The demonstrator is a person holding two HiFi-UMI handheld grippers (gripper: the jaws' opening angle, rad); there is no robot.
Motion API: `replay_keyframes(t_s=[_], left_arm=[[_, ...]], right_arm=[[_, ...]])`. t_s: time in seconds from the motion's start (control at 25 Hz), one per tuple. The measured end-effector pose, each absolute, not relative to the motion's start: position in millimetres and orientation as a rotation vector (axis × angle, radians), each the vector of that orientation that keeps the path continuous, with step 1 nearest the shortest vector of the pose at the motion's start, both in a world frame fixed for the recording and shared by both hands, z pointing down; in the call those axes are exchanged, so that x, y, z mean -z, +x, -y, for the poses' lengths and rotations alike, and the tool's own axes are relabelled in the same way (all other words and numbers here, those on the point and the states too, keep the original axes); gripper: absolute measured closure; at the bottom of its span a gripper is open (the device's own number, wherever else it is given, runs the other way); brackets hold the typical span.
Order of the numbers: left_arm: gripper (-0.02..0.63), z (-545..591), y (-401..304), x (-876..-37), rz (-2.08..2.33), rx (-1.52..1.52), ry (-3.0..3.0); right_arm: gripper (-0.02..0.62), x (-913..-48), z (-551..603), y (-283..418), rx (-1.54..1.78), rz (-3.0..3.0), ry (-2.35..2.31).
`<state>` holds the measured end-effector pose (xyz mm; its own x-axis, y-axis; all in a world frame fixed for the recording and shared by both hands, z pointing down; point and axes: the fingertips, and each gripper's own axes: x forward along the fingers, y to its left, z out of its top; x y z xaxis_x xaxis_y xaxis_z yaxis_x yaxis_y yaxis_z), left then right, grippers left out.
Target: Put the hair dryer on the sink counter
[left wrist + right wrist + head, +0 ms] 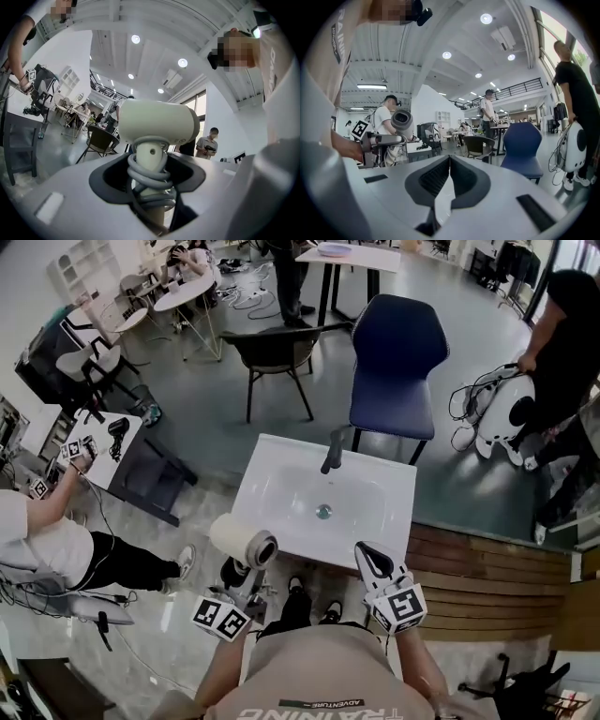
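Observation:
The cream hair dryer (242, 540) is held just off the near left corner of the white sink counter (272, 521), barrel pointing right. My left gripper (246, 574) is shut on its handle. In the left gripper view the barrel (157, 123) stands above the jaws, and the grey cord (149, 177) is coiled round the handle between them. My right gripper (368, 553) hovers at the counter's near right edge, shut and empty. In the right gripper view its jaws (450, 161) meet on nothing, and the hair dryer (401, 121) shows at the left.
A dark faucet (331, 452) stands at the back of the basin. Behind the counter are a blue chair (397, 362) and a dark chair (275, 348). Wooden slats (487, 577) lie to the right. A seated person (56, 540) is at the left, another person (562, 343) at the right.

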<state>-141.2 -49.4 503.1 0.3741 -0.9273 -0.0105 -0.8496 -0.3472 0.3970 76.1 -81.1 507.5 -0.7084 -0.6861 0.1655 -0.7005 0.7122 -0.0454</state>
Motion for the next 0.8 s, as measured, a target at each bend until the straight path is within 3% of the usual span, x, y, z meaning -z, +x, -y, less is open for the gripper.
replay_keyframes(t_s=[0.8], left_arm=[[0.374,153,-208,-525,1.328,0.299,2.409]], right_arm=[[0.59,-498,154,7,-0.086,2.647,1.322]])
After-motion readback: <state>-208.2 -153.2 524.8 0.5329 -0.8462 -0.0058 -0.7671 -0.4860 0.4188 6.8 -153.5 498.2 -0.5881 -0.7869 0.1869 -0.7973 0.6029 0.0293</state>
